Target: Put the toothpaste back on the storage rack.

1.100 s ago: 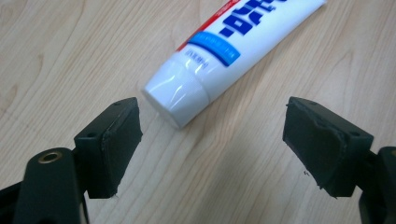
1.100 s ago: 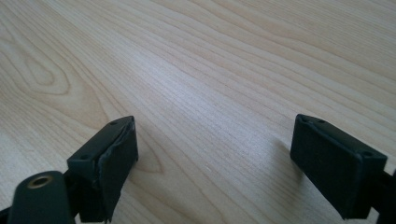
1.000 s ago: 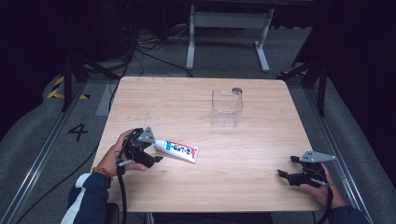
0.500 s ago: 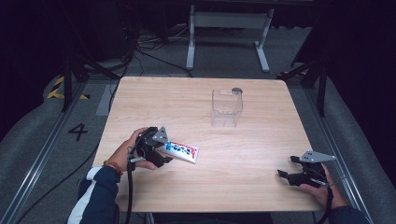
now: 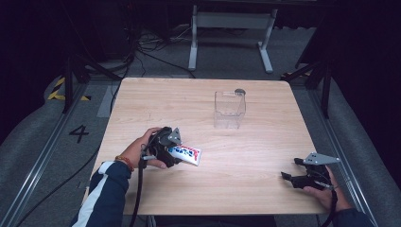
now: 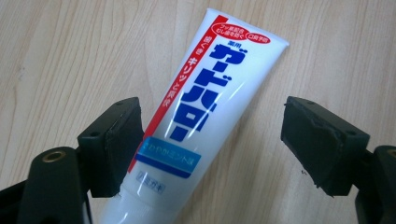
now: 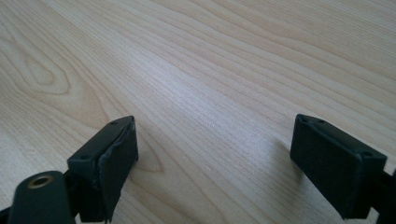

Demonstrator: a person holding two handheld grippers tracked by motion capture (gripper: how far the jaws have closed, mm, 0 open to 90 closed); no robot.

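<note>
Toothpaste tube (image 6: 201, 107) sits slanted between the left gripper's (image 6: 212, 140) spread jaws, tail toward upper right, not pinched.

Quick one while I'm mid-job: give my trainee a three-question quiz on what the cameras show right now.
1. True or false: the left gripper has its fingers clamped tight on the toothpaste tube.
2. What stands on the table beyond the tube?
A. a clear plastic container
B. a red mug
C. a stack of plates
3. What lies between the right gripper's fingers?

Key
1. False. The tube lies between open fingers, against the one at the left of the left gripper view, with a gap at the other.
2. A, the clear container.
3. Bare wooden table; the fingers are open.
</note>
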